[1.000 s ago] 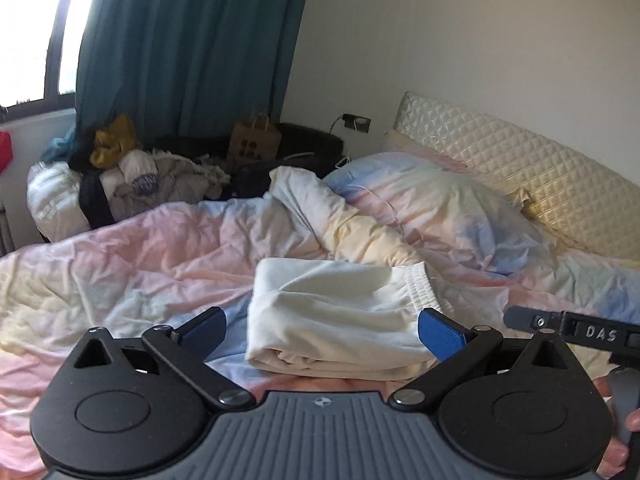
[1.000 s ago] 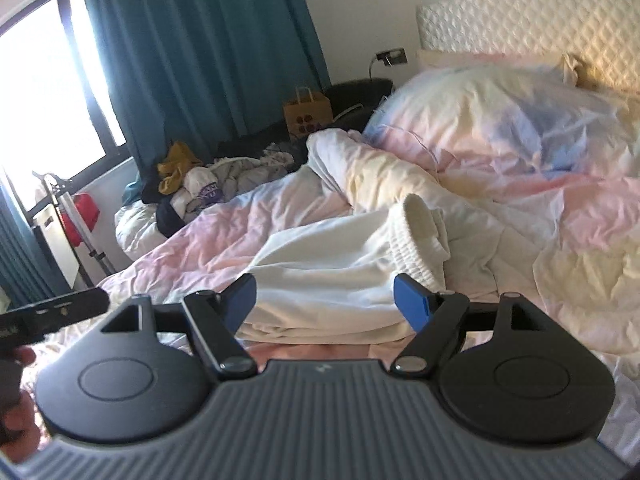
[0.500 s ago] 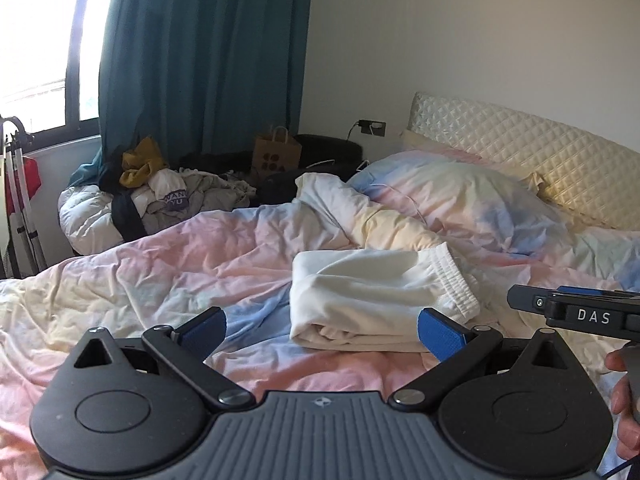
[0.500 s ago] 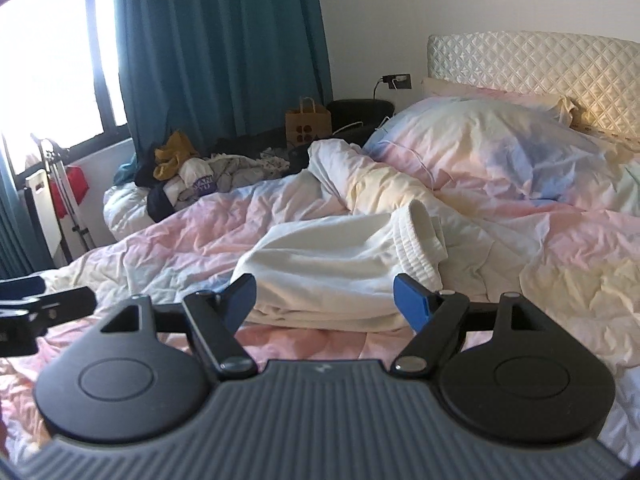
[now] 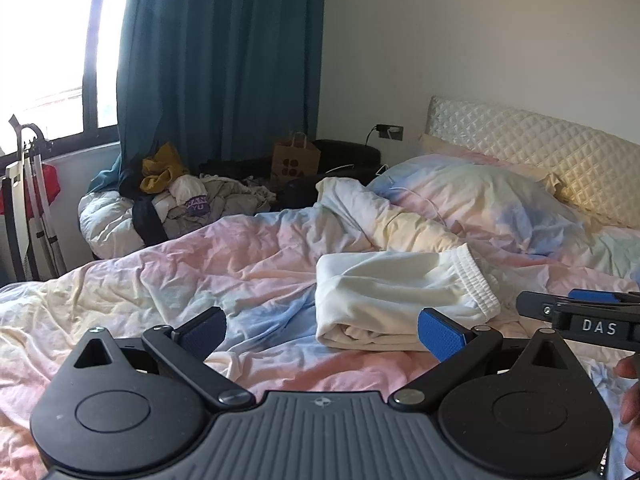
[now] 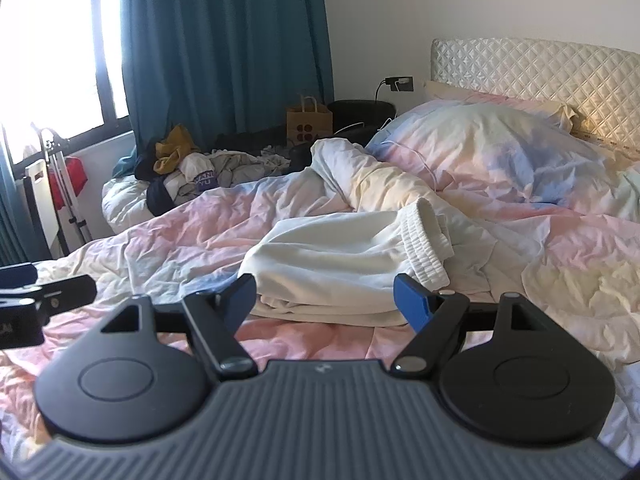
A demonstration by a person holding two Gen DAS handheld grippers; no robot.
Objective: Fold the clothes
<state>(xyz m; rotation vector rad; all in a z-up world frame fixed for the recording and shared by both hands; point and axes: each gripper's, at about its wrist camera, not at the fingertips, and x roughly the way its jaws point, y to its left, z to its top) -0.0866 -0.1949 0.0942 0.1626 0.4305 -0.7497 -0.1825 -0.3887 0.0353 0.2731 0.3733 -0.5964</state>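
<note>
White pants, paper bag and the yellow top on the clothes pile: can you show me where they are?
White pants [image 6: 332,264]: right wrist view, middle of the folded top layer.
Paper bag [image 5: 295,162]: left wrist view, front face with the dark dots.
Yellow top [image 5: 160,170]: left wrist view, bunched middle on the clothes pile.

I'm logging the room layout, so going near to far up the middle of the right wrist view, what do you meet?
Right tool, open and empty → folded white garment on the pastel duvet → rumpled duvet ridge → brown paper bag → teal curtain.
</note>
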